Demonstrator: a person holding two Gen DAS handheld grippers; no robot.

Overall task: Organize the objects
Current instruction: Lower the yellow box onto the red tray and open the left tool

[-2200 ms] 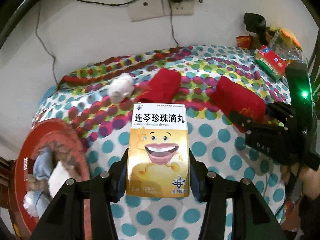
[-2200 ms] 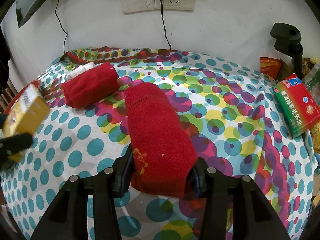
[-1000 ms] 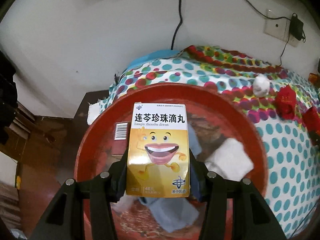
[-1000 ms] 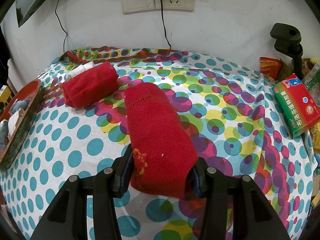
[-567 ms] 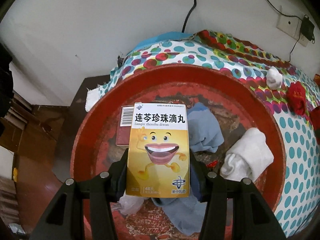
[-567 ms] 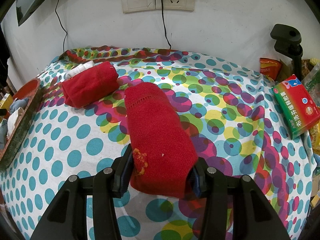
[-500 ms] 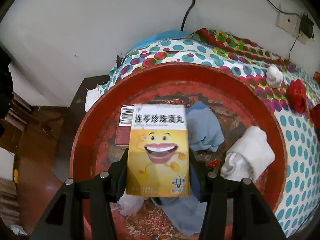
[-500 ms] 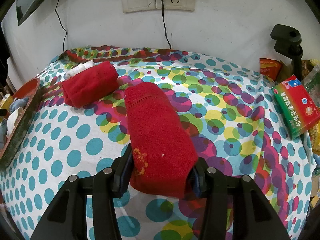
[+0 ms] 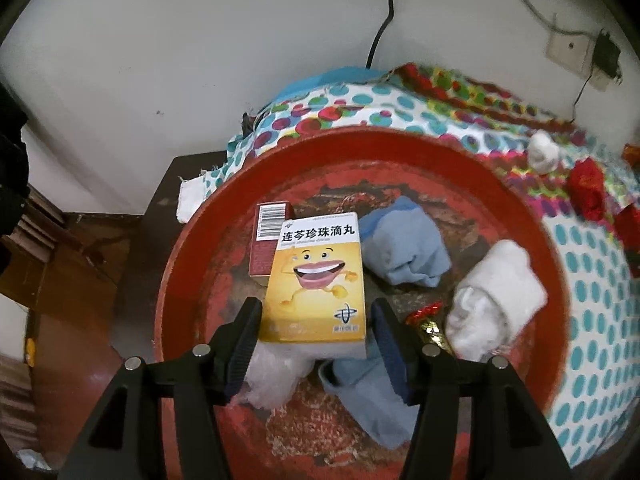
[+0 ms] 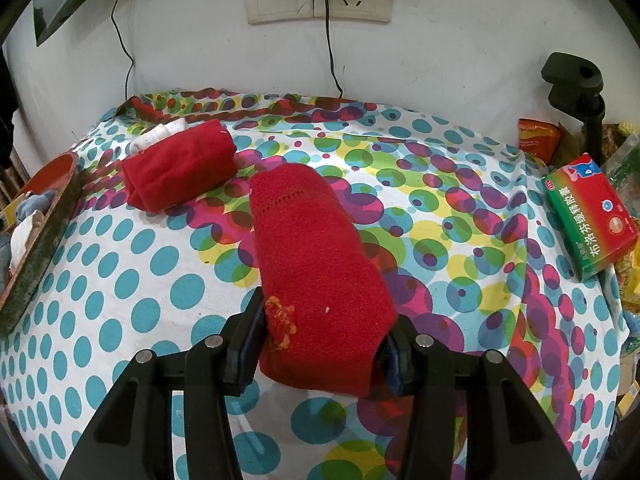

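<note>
Now the left claw [image 9: 316,334] is spreading its jaws over the red basin [image 9: 532,240], and the yellow medicine box [image 9: 316,280] sits between them with a gap showing on each side, so the pads no longer press it. The box lies tilted inside the basin, its top edge overlapping a dark red carton [image 9: 268,240], with a blue sock [image 9: 404,248] just beside it and a white rolled sock [image 9: 496,300] further right. To finish the release cleanly, the jaws should probably finish parting before the hand lifts away, and the lift would best go back along the fingers so neither pad catches a box edge and drags it.

On the polka-dot tabletop [image 10: 120,280], the right claw [image 10: 322,344] is clamped on the near end of a red sock [image 10: 312,264], which rests on the cloth. A second rolled red sock [image 10: 180,164] lies near it toward the wall, and a green and red medicine box [image 10: 592,216] sits well apart at the right edge.
</note>
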